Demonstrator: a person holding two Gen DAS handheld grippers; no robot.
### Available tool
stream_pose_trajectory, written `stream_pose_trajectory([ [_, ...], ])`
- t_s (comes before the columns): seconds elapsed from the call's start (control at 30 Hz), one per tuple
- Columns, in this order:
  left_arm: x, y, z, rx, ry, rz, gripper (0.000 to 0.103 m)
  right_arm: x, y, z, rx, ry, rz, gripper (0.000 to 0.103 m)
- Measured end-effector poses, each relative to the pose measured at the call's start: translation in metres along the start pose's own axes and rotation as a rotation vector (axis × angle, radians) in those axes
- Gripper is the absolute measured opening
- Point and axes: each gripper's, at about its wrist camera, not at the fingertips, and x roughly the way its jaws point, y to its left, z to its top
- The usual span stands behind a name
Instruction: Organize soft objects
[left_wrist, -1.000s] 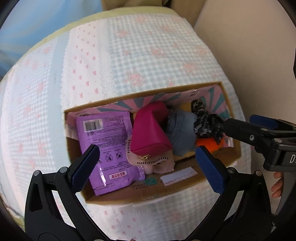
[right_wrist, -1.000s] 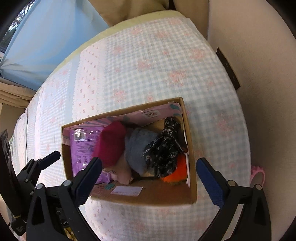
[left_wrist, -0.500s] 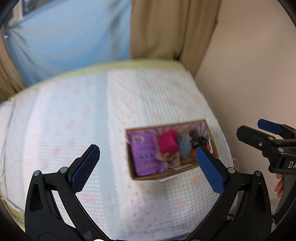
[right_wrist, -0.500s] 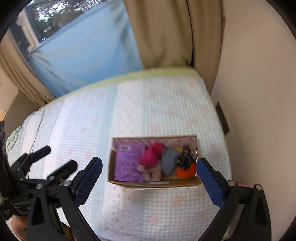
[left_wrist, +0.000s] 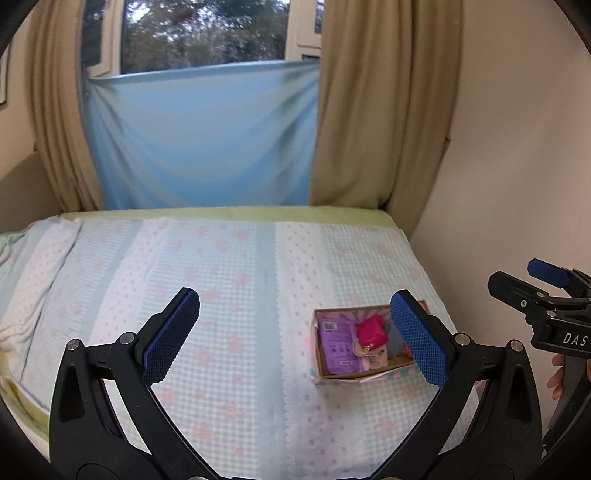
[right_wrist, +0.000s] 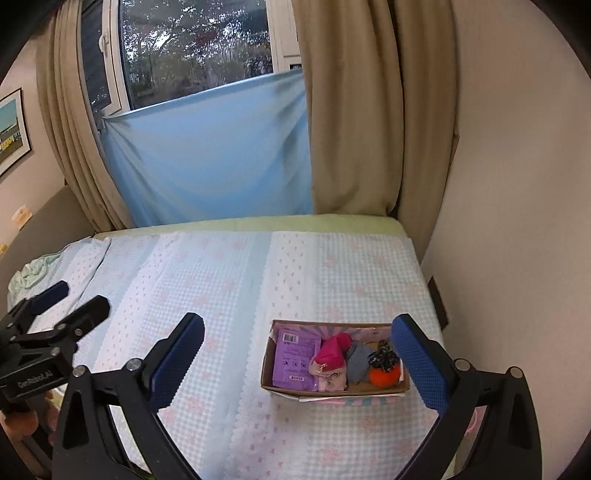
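Observation:
A cardboard box (right_wrist: 332, 392) sits on the bed near its right front corner; it also shows in the left wrist view (left_wrist: 354, 373). It holds a purple packet (right_wrist: 293, 360), a magenta pouch (right_wrist: 332, 350), a grey soft item (right_wrist: 356, 363), a black-patterned scrunchie (right_wrist: 384, 358) and an orange soft item (right_wrist: 384, 376). My left gripper (left_wrist: 295, 336) is open and empty, high above the bed. My right gripper (right_wrist: 299, 354) is open and empty, well back from the box.
The bed has a light blue and pink patterned cover (right_wrist: 221, 280). Beige curtains (right_wrist: 354, 110) and a blue sheet (right_wrist: 207, 155) hang over the window behind. A wall (right_wrist: 517, 221) runs along the bed's right side. A crumpled green cloth (right_wrist: 29, 273) lies far left.
Both grippers have pulled up and far back from the box, which now looks small. Both stay open and empty. The box contents have not moved.

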Motion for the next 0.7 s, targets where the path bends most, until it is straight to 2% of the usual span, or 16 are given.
stream_pose_trajectory([
  [0.2,-0.018,0.015,-0.007,0.007,-0.032,0.021,0.103,-0.008,0.010,-0.008,-0.011,-0.022,-0.020,0.101],
  [0.7,-0.024,0.019,-0.006,0.024,-0.043,-0.007,0.103,-0.016,0.017,-0.010,0.007,-0.042,-0.046,0.101],
])
